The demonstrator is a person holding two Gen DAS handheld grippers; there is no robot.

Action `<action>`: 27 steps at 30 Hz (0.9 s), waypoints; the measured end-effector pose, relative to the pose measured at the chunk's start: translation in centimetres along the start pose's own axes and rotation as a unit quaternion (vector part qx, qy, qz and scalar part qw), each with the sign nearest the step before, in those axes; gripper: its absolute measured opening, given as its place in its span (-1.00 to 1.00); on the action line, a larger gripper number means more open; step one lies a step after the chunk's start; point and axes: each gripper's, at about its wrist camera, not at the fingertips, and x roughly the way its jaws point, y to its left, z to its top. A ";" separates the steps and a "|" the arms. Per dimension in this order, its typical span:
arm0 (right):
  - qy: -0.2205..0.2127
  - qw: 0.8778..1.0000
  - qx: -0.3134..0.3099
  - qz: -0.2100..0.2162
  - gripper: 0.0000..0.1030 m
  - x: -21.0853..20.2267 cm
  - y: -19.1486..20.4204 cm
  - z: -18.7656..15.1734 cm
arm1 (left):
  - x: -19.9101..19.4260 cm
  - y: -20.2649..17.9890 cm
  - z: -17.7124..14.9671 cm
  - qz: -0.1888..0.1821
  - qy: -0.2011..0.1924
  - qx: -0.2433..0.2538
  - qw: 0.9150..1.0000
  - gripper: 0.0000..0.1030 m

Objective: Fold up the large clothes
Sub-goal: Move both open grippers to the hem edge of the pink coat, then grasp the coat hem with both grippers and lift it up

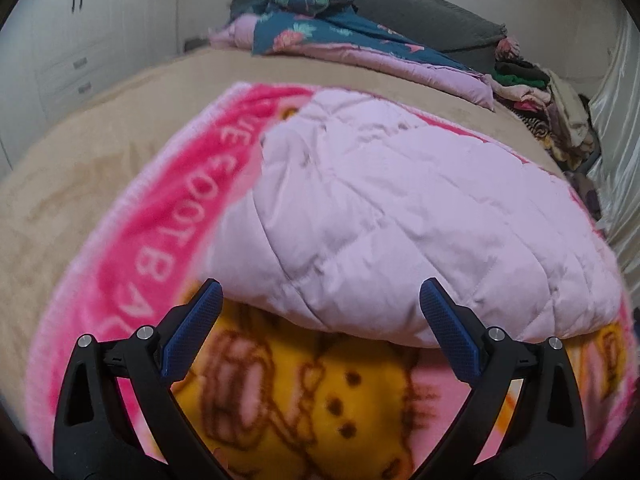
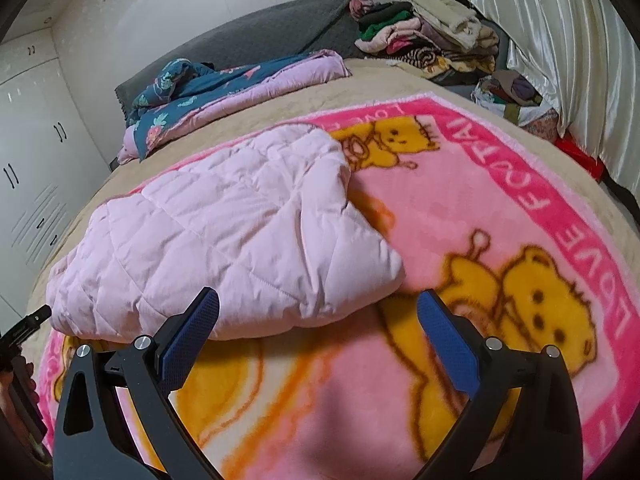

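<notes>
Quilted garment [image 1: 400,220]: pale pink cloth, showing matt, stitched and lightly creased.
Blanket [image 2: 460,216]: pink fleece, looking fuzzy and matt.
Left claw [image 1: 320,304]: pads showing blue textured rubber, arms looking matt black plastic.
Curtain [image 2: 560,40]: white fabric, gleaming satiny.

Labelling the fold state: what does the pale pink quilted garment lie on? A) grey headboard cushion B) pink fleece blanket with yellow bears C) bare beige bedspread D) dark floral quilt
B: the pale pink quilted garment rests on the pink fleece blanket with yellow bears; the blanket's bear print shows along the garment's near edge and right side.
</notes>
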 end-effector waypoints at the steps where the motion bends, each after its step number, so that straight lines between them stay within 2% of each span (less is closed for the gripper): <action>1: 0.002 1.000 0.001 -0.001 0.92 0.2 0.0 -0.1 | 0.3 0.1 -0.1 -0.002 0.005 -0.005 1.000 0.79; 6: 0.014 1.000 0.011 -0.005 0.92 1.5 0.3 -0.3 | 1.6 1.7 -0.5 -0.035 0.026 -0.067 0.997 0.81; 9: 0.023 1.000 0.019 -0.002 0.92 2.2 0.5 -0.4 | 2.3 2.4 -0.3 -0.057 0.034 -0.109 0.992 0.82; 12: 0.034 0.999 0.027 0.004 0.92 2.9 0.6 -0.5 | 3.3 3.6 -0.4 -0.087 0.043 -0.168 0.981 0.82; 15: 0.044 0.998 0.035 0.005 0.92 3.7 0.7 -0.6 | 5.0 4.5 -0.6 -0.122 0.062 -0.231 0.963 0.82; 19: 0.056 0.996 0.072 0.021 0.92 4.4 0.1 -0.5 | 6.4 4.6 -0.3 -0.142 0.067 -0.271 0.950 0.82; 24: 0.066 0.987 0.136 0.051 0.92 5.5 -0.9 0.0 | 7.6 4.5 -0.4 -0.140 0.061 -0.277 0.949 0.84; 27: 0.067 0.983 0.160 0.063 0.92 6.6 -1.2 0.4 | 7.7 4.5 -0.7 -0.143 0.051 -0.269 0.951 0.84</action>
